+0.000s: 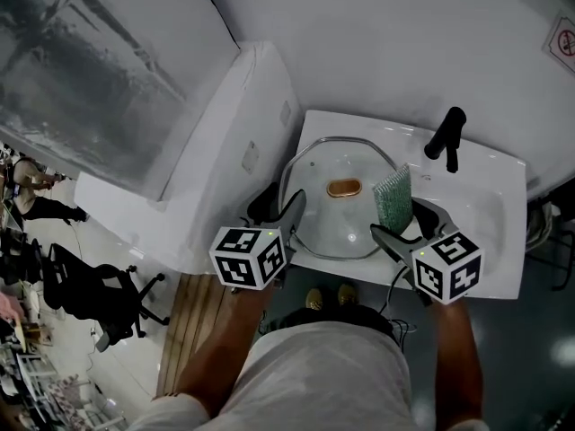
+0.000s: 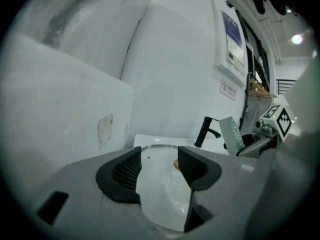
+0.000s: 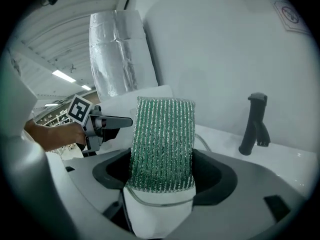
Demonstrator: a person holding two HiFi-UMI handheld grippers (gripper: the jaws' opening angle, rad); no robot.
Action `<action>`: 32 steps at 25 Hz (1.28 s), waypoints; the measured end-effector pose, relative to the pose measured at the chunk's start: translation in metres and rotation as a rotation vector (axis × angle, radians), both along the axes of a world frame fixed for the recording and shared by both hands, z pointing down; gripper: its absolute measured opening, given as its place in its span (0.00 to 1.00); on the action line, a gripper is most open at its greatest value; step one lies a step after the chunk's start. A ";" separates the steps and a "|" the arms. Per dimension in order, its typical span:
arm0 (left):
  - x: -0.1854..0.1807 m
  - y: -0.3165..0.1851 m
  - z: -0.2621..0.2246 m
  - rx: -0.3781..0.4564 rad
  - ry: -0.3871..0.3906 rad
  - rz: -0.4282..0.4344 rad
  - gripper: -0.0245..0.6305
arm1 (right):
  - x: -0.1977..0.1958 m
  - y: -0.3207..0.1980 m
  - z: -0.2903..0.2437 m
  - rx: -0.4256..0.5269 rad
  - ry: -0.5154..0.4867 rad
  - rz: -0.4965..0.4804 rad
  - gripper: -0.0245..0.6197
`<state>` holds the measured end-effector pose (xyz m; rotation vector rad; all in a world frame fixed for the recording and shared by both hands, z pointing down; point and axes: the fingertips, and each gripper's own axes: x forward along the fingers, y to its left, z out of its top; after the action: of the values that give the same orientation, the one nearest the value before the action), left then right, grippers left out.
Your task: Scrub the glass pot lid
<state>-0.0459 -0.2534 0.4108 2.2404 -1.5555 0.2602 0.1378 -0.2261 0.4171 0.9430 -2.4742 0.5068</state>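
1. White wall (image 1: 386, 43): fills upper right of head view; small red-ring sign at far upper right.
2. Foil-wrapped duct (image 1: 81, 70), upper left. A white box unit (image 1: 225, 151) runs below it, just beside the sink's left edge.
3. Floor: wood-plank strip (image 1: 193, 321) at lower left, w/ a black office chair (image 1: 99, 299) left of it. Grey floor at lower right.
4. White sink (image 1: 485, 241), centre-right. Rectangular, smooth, w/ an oval basin.
5. Glass pot lid (image 1: 337, 218): lies in the basin at frame centre, knob side up. Round, clear glass, so the white basin shows through. Thin metal band round the rim.
6. Left gripper (image 1: 278, 206), lower centre, at the lid's near-left edge. Jaws spread w/ nothing between them; its own view shows only lid and basin past the gap. Can't tell if it touches the rim.
7. Right gripper (image 1: 402, 221), right of centre, over the lid's right side. Jaws pinch a green scrub pad (image 1: 393, 196).
8. The pad stands upright out of the jaws. Ribbed, glittery weave. Can't tell if it touches the glass.
9. Black faucet (image 1: 446, 136) on the sink's far rim, upper right of the lid.
10. Brown oval knob (image 1: 344, 188) at the lid's middle, just left of the pad.
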 end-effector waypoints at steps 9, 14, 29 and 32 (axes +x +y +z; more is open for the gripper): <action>0.031 0.001 -0.089 0.275 0.011 0.089 0.32 | -0.017 -0.009 -0.064 0.164 -0.133 -0.014 0.58; 0.050 0.011 -0.124 0.389 0.028 0.163 0.18 | -0.027 -0.008 -0.113 0.307 -0.269 -0.036 0.58; 0.066 0.034 -0.172 0.578 0.049 0.278 0.06 | -0.045 0.013 -0.184 0.578 -0.404 -0.091 0.58; 0.066 0.036 -0.173 0.581 0.059 0.285 0.06 | -0.048 0.014 -0.183 0.589 -0.395 -0.083 0.58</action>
<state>0.0201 -0.2172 0.2375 2.8855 -1.4013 -0.2117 0.0898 -0.2119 0.2343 1.0158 -3.0913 -0.0952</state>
